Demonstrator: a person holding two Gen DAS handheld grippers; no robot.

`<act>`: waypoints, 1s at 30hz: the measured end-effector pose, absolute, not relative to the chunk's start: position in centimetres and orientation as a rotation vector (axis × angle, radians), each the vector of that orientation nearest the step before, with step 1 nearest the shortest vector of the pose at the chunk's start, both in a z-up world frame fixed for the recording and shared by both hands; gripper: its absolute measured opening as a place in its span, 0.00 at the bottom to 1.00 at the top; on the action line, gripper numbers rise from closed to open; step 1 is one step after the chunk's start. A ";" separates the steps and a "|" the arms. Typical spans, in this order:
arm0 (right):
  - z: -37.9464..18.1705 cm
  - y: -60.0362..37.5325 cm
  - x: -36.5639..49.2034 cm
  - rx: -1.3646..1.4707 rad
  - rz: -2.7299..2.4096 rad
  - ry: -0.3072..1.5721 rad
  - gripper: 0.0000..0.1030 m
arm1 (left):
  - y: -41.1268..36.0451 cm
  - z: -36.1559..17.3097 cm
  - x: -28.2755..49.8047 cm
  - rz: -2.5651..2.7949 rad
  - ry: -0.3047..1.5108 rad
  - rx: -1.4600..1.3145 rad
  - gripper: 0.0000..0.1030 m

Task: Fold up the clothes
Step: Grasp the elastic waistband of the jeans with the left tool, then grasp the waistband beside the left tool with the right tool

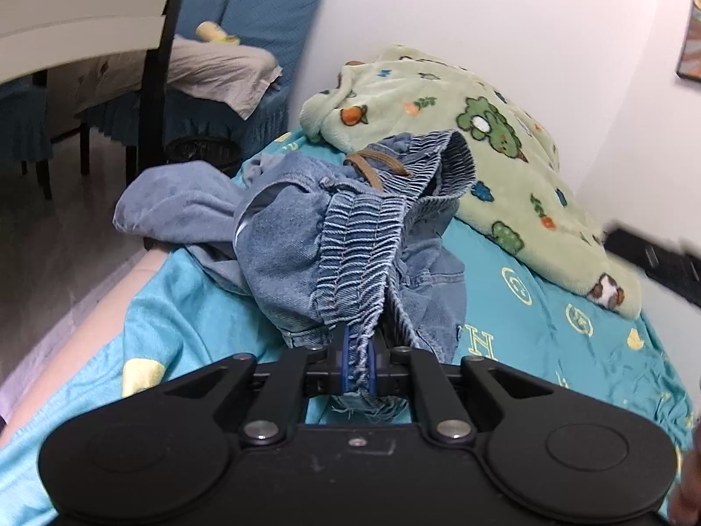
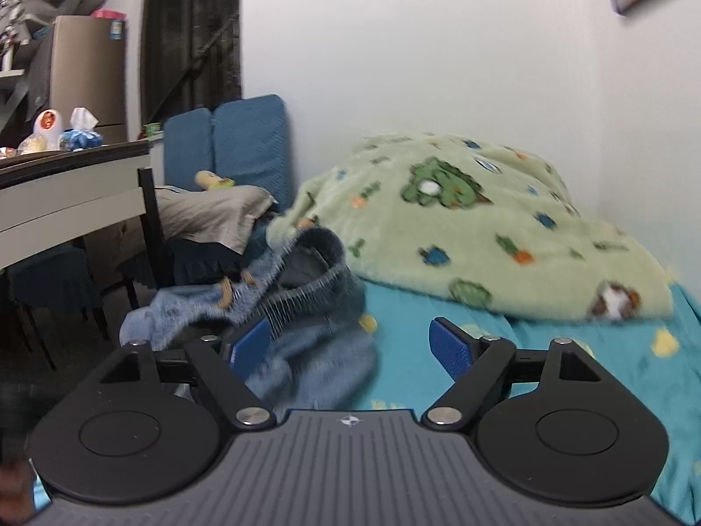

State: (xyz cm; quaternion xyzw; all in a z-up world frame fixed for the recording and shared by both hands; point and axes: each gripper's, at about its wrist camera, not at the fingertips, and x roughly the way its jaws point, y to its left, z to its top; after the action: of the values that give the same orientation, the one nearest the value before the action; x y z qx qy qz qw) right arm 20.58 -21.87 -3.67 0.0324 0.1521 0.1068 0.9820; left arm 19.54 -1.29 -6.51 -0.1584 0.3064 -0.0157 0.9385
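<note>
Left gripper (image 1: 358,366) clenched on ribbed elastic waistband of crumpled blue denim trousers (image 1: 350,236); garment heaped on turquoise patterned bedsheet (image 1: 547,342), near bed's left edge. Right gripper (image 2: 350,350) released, jaws wide apart, low over sheet beside heap, touching nothing. Judgement: denim soft, floppy, moderately heavy, not slippery; best 2nd hold on waistband opposite side, then shake flat. Behind: pale green fleece cartoon blanket (image 1: 482,131) touching trousers, crowds spreading room. Farther: blue-covered chair (image 1: 263,13), table (image 2: 65,188).

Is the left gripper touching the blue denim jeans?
Touching: in the left wrist view the left gripper is shut on the ruched waistband of the blue denim jeans.
</note>
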 end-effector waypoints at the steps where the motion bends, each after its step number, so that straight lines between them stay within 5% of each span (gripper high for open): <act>1: -3.3 -21.6 21.7 0.066 0.224 0.306 0.80 | -1.1 -6.7 19.9 -0.023 0.630 -0.341 0.07; 19: -3.9 -13.1 40.2 0.313 0.375 0.591 0.79 | 1.3 -9.1 21.8 0.055 0.683 -0.483 0.07; 21: -4.4 -12.5 41.0 0.296 0.346 0.595 0.64 | 1.4 -9.3 21.9 0.065 0.679 -0.485 0.07; 25: -5.0 -12.2 41.9 0.289 0.250 0.628 0.11 | 1.5 -9.7 22.0 0.082 0.676 -0.478 0.07; 29: -3.1 -13.0 39.6 0.255 0.218 0.536 0.10 | 1.0 -9.7 21.9 0.072 0.666 -0.450 0.11; 30: -2.5 -13.5 38.9 0.251 0.208 0.510 0.10 | 0.7 -9.8 21.9 0.072 0.657 -0.436 0.19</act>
State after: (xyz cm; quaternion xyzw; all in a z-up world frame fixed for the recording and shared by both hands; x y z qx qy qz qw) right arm 38.87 -13.47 -2.51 0.1234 0.2514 0.1024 0.9545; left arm 21.90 0.70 -9.78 -0.2124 0.3198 0.0351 0.9227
